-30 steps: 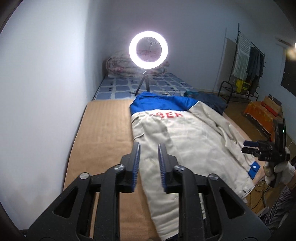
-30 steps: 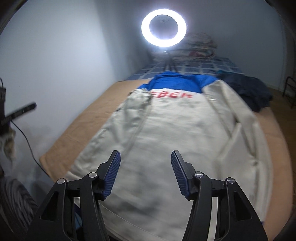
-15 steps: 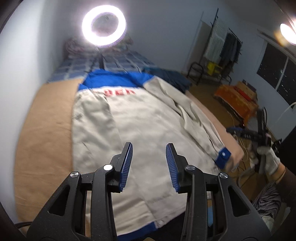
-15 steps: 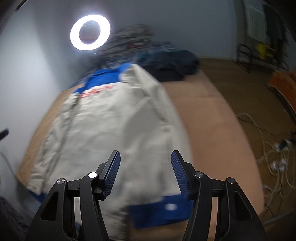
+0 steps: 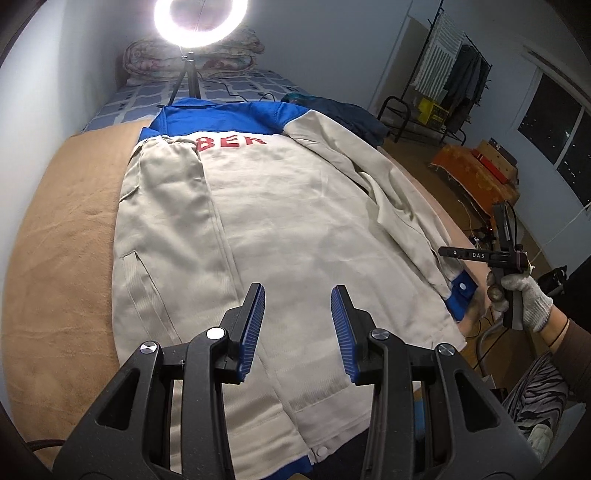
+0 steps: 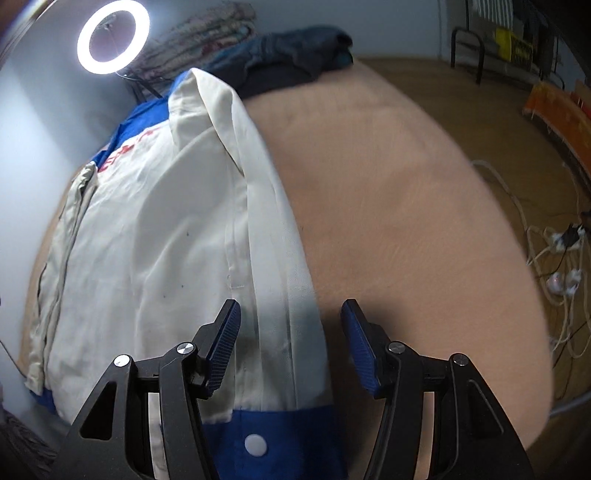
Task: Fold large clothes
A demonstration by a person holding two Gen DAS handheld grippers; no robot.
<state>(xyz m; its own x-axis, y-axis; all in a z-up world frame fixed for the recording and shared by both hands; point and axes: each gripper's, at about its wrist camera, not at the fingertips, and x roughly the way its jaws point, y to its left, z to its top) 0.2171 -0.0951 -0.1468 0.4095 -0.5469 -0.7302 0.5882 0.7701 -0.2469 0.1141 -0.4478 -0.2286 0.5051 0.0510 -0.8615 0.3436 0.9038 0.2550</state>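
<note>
Both hands have been dropping toward the near end of the bed, tilting down so that the ring light now sits at the top of each view. The left tongs (image 5: 297,328) are hanging over the lower front of the jacket (image 5: 295,221), pads apart with nothing between them, a gap wider than a second ago. The right tongs (image 6: 290,347) have just been closing, yet the pads are still standing clear of the cloth: the right sleeve (image 6: 266,236) is lying between them unpinched, its blue cuff (image 6: 273,435) with a white snap showing just below. From the left view a gloved hand (image 5: 524,302) is holding that second tool at the bed's right edge, just beside the cuff.

The jacket is lying spread flat on the tan blanket (image 5: 62,240) covering the bed, cream body toward me, blue yoke and red lettering at the far end. Its left sleeve is lying folded over the chest; the right sleeve is running down along the body's side.

Beyond the collar, a dark garment (image 5: 351,114) is lying bunched on the bed, and the ring light (image 5: 200,20) is glowing on its tripod before a rolled quilt (image 5: 147,62). Off right, a clothes rack (image 5: 454,74) is standing on the floor by the wall.
</note>
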